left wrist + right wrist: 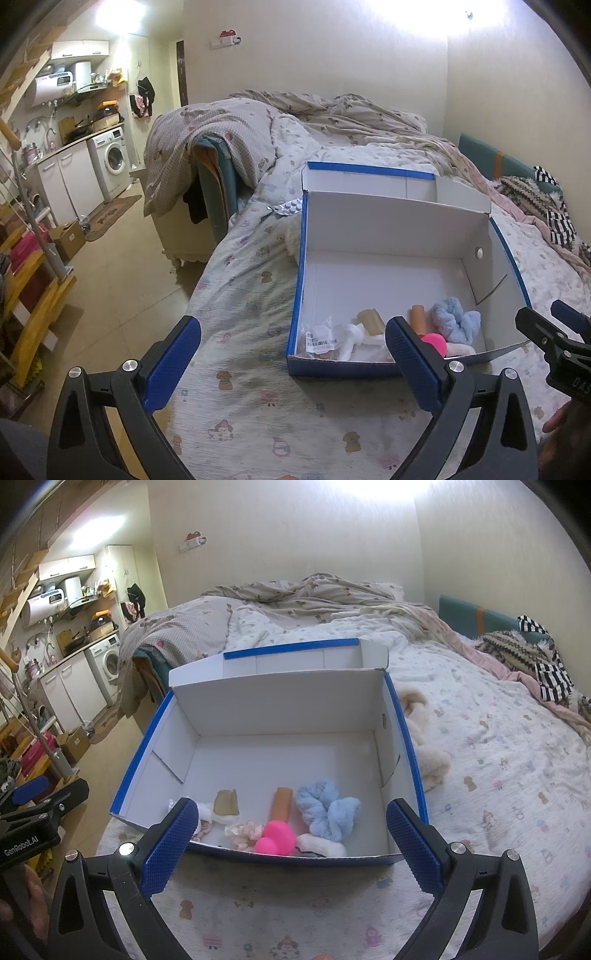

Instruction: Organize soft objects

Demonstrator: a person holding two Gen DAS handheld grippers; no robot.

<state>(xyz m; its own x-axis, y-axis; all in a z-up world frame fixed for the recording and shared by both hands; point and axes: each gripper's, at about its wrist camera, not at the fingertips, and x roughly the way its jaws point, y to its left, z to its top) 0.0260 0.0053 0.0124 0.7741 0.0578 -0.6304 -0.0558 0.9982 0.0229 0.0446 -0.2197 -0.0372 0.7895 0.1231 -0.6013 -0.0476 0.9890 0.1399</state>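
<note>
A blue-edged white cardboard box (280, 698) (388, 229) stands open on the bed. Along its near wall lie a fluffy light-blue scrunchie (327, 810) (456, 321), a pink rubber piece (275, 836) (436, 341), an orange tube (281, 803) (419, 317), a tan block (226, 802) (371, 319), a white fluffy piece (321, 845), a pale scrunchie (242, 830) and a clear labelled bag (321, 338). My right gripper (291, 843) is open and empty just before the box's near wall. My left gripper (293, 363) is open and empty at the box's near left corner.
A cream plush toy (424, 738) lies on the sheet right of the box. A pill blister pack (290, 206) lies behind its left corner. Crumpled quilts (314, 602) and striped clothes (546, 668) lie farther back. The bed edge and floor (122, 266) are on the left.
</note>
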